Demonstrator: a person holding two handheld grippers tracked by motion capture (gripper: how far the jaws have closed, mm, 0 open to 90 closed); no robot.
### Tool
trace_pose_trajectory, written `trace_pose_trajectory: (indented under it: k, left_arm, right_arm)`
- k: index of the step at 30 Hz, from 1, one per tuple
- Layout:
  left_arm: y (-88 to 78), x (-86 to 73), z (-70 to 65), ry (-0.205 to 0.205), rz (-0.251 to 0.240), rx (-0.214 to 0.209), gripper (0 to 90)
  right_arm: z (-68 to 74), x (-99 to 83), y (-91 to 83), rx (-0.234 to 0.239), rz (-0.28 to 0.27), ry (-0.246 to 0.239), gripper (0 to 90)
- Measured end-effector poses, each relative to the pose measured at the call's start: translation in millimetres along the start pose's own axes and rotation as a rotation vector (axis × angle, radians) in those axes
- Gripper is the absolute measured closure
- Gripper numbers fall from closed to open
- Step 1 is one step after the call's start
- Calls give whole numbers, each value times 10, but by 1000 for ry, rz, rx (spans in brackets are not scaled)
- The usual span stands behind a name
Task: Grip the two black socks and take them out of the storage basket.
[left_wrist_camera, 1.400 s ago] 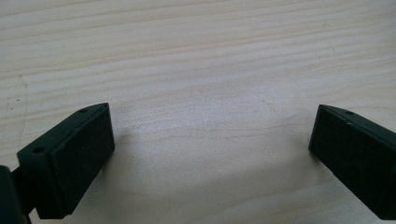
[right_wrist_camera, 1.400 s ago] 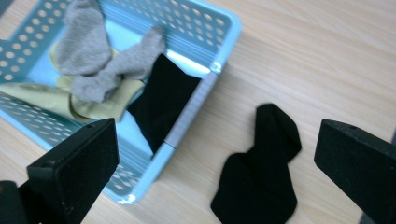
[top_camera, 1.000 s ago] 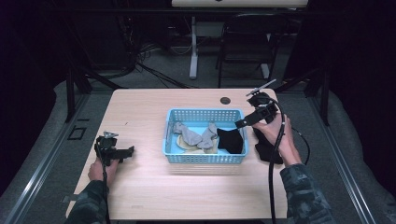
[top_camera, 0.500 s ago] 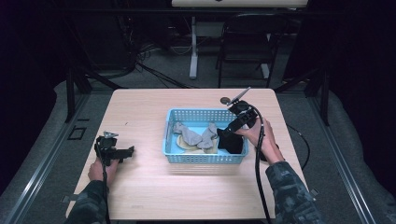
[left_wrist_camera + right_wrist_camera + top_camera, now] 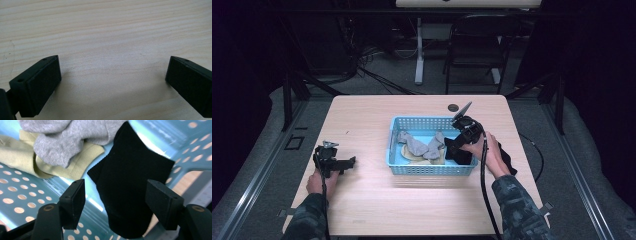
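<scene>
High view: right gripper [image 5: 457, 145] dips into blue basket [image 5: 398, 125] at desk [image 5: 362, 115] centre, over black sock [image 5: 461, 156] at basket's right end; left gripper [image 5: 343, 163] rests on desk, well apart.

Left gripper view: fingers [image 5: 40, 85] spread wide over bare wood, holding nothing.

Right gripper view: fingers [image 5: 75, 200] half open, just been closing, black sock between them, not yet pinched; grey sock [image 5: 65, 140] and tan sock [image 5: 22, 157] beside.

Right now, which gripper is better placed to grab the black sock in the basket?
Right. The right gripper straddles the black sock inside the blue basket, jaws just closing; the left gripper rests on the table, apart.
</scene>
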State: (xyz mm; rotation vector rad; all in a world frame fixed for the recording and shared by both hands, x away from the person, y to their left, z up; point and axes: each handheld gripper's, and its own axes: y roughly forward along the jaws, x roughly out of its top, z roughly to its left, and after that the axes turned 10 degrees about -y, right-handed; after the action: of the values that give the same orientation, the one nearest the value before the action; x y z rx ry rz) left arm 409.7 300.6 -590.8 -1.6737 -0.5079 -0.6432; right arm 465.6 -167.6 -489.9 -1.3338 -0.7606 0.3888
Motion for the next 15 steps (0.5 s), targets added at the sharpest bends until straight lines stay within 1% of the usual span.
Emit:
trace_pose_trajectory:
  k: [3, 4, 5, 6, 7, 8, 10, 13, 14, 15]
  left_arm:
    - [0, 0, 0, 0, 0, 0, 2]
    - [0, 0, 0, 0, 0, 0, 2]
    - [0, 0, 0, 0, 0, 0, 2]
    - [0, 0, 0, 0, 0, 0, 2]
    - [0, 0, 0, -1, 0, 0, 2]
    - [0, 0, 0, -1, 0, 0, 2]
    - [0, 0, 0, 0, 0, 0, 2]
    - [0, 0, 0, 0, 0, 0, 2]
    - [0, 0, 0, 0, 0, 0, 2]
    - [0, 0, 0, 0, 0, 0, 2]
  right_arm:
    - [5, 3, 63, 2, 26, -5, 374]
    - [-1, 13, 70, 10, 55, -17, 390]
    - [9, 5, 106, 7, 46, -4, 414]
    - [10, 6, 125, 11, 52, 0, 425]
    - [3, 11, 136, 12, 69, -10, 429]
    - [14, 11, 159, 11, 68, 2, 437]
    - [25, 14, 196, 5, 71, -1, 458]
    - [32, 36, 210, -7, 113, -25, 513]
    - [48, 29, 235, -10, 89, -7, 531]
    - [42, 39, 228, -12, 117, -24, 552]
